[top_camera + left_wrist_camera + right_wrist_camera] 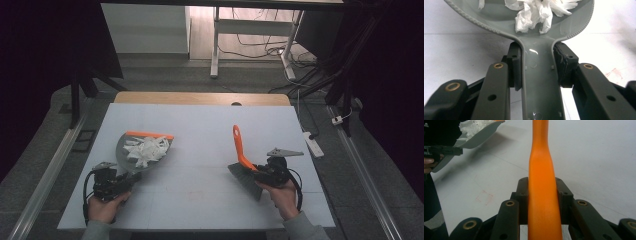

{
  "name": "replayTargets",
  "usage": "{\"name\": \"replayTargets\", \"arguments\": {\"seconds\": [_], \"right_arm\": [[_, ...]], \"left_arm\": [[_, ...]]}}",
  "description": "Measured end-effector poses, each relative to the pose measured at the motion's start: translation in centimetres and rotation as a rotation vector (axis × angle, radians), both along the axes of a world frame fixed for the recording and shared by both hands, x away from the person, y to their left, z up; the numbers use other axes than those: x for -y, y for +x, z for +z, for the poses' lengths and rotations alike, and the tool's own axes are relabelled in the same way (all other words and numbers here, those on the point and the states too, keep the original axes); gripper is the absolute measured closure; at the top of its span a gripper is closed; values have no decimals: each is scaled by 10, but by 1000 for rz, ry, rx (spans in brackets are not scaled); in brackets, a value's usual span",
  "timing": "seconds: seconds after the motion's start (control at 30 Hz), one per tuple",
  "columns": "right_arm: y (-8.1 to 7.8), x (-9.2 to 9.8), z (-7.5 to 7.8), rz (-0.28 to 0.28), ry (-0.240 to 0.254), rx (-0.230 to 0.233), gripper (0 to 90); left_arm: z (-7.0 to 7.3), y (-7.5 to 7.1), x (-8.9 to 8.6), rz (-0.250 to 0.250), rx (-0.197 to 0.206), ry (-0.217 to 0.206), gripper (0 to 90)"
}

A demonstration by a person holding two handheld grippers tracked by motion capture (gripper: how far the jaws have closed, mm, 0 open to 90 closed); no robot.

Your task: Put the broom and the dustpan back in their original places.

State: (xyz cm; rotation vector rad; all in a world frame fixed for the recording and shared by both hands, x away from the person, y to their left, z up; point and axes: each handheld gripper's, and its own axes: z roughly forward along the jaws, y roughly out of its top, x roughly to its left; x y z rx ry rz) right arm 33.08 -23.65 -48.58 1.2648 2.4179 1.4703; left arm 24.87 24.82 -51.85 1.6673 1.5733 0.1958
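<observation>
A grey dustpan (122, 145) with an orange front lip is on the left of the white table, and crumpled white paper scraps (146, 150) are heaped in it. My left gripper (131, 178) is shut on its handle (540, 85); the black pads (515, 67) press both sides, with the paper (536, 12) just ahead. My right gripper (259, 172) is shut on the orange handle (239, 145) of a hand brush whose grey bristles (245, 177) point toward the table's near edge. The handle (542, 182) runs straight up between the jaws. The dustpan (479, 135) appears raised at the upper left of the right gripper view.
The white board (200, 125) lies on a wooden tabletop (200, 98). Faint red marks (484, 196) are drawn on the board. On the floor to the right lies a power strip (312, 142) with cables; white desk legs (215, 45) stand behind the table.
</observation>
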Motion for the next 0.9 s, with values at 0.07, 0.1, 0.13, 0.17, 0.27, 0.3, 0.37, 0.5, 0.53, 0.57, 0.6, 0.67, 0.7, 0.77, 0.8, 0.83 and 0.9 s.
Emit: {"name": "replayTargets", "arguments": {"seconds": [0.07, 0.1, 0.13, 0.17, 0.27, 0.3, 0.37, 0.5, 0.53, 0.57, 0.6, 0.67, 0.7, 0.77, 0.8, 0.83, 0.9], "right_arm": [[1, -1, -2, 0, -2, -7, 698], [1, -1, -3, 0, -5, -10, 698], [2, 0, -5, -1, -8, -14, 698], [2, 0, -6, -4, -10, -18, 698], [4, 1, -10, -16, -22, -32, 698], [5, 2, -11, -22, -27, -36, 698], [6, 3, -13, -28, -29, -40, 698], [8, 5, -14, -40, -46, -40, 698], [9, 5, -14, -42, -51, -37, 698], [9, 6, -15, -44, -50, -40, 698], [10, 6, -15, -45, -49, -43, 697], [11, 7, -16, -47, -55, -39, 697], [12, 7, -16, -50, -53, -47, 696], [14, 9, -17, -59, -56, -52, 693], [16, 11, -18, -64, -54, -62, 692], [17, 12, -18, -69, -51, -72, 691], [20, 14, -20, -78, -51, -90, 686]], "left_arm": [[-1, 0, -1, 3, -5, 0, 612], [-1, 1, -1, 5, -7, -1, 612], [-1, 1, -1, 7, -10, -3, 612], [-2, 1, -1, 9, -13, -5, 612], [-3, 2, -2, 12, -22, -4, 612], [-4, 3, -2, 12, -25, -3, 612], [-5, 4, -1, 16, -32, -2, 612], [-7, 5, -1, 22, -45, 6, 612], [-7, 6, -1, 23, -49, 9, 612], [-7, 6, -1, 25, -51, 12, 612], [-8, 6, -1, 29, -55, 15, 612], [-8, 6, -1, 34, -60, 17, 612], [-9, 6, 0, 36, -61, 17, 611], [-10, 7, 1, 40, -70, 24, 611], [-10, 8, 1, 39, -74, 25, 611], [-11, 8, 2, 36, -79, 27, 611], [-12, 9, 3, 32, -87, 33, 610]]}}
